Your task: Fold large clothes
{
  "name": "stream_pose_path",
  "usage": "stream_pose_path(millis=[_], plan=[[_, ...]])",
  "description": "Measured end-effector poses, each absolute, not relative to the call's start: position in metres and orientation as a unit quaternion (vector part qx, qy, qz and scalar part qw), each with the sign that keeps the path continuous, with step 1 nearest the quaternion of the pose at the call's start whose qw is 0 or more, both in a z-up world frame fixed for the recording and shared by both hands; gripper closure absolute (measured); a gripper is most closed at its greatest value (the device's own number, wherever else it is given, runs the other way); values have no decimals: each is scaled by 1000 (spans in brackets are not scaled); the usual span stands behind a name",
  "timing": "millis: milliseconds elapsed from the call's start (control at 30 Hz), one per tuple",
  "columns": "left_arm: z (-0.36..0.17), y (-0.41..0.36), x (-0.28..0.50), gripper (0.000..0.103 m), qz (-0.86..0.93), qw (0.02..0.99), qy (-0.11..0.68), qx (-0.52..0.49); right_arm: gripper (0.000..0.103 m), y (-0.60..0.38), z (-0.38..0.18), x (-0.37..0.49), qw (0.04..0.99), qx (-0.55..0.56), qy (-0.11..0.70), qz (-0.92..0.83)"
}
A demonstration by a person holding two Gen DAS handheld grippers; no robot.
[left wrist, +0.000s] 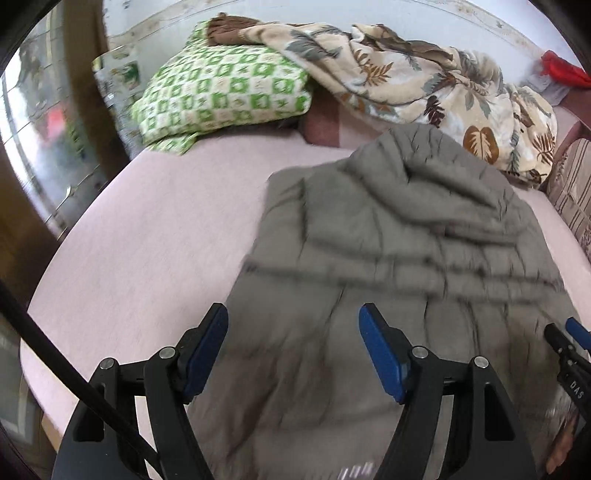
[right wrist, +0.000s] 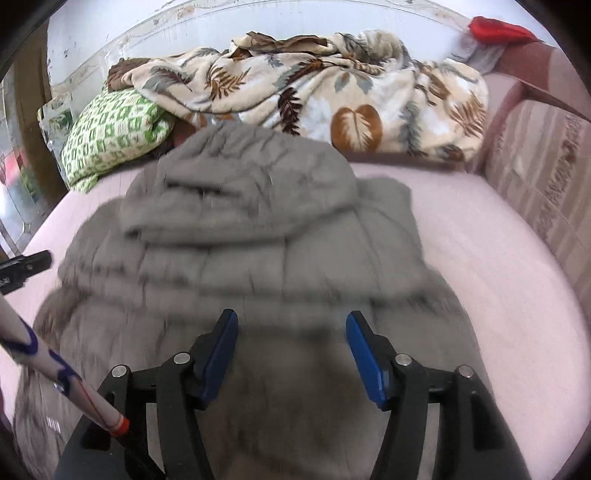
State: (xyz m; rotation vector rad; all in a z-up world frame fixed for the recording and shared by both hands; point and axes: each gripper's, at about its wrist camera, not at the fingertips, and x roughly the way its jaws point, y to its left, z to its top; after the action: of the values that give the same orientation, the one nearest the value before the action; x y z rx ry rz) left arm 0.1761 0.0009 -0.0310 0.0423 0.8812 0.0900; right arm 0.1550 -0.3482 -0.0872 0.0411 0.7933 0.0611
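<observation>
A grey quilted hooded jacket (left wrist: 399,251) lies flat on the pink bed (left wrist: 147,229), hood toward the far end. My left gripper (left wrist: 293,332) hovers open over the jacket's left lower part, blue pads apart with nothing between them. In the right wrist view the same jacket (right wrist: 251,240) fills the middle, and my right gripper (right wrist: 291,339) stands open above its lower middle, holding nothing. The right gripper's tip (left wrist: 569,339) shows at the right edge of the left wrist view; the left gripper's tip (right wrist: 26,266) shows at the left edge of the right wrist view.
A green-and-white patterned pillow (left wrist: 218,92) and a leaf-print blanket (left wrist: 424,85) are heaped at the bed's far end. A striped cushion (right wrist: 543,173) lines the right side, a red cloth (right wrist: 498,29) behind it. A window and dark frame (left wrist: 44,155) stand left. A striped cord (right wrist: 62,373) crosses low left.
</observation>
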Motion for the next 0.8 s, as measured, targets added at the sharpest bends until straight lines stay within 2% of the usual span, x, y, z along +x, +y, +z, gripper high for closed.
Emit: stream_pose_path(millis=[200,433,800], plan=[[-38,16,120,31,64,895,442,5,31,-354,-92,96,923,19,383,14],[-43,19,73,31,75,890,450,6,31,-352,-101,56,920,6,393,0],[-40,28,42,31,77,889,452,0,29,-355,-102,1,919,17,395,-12]])
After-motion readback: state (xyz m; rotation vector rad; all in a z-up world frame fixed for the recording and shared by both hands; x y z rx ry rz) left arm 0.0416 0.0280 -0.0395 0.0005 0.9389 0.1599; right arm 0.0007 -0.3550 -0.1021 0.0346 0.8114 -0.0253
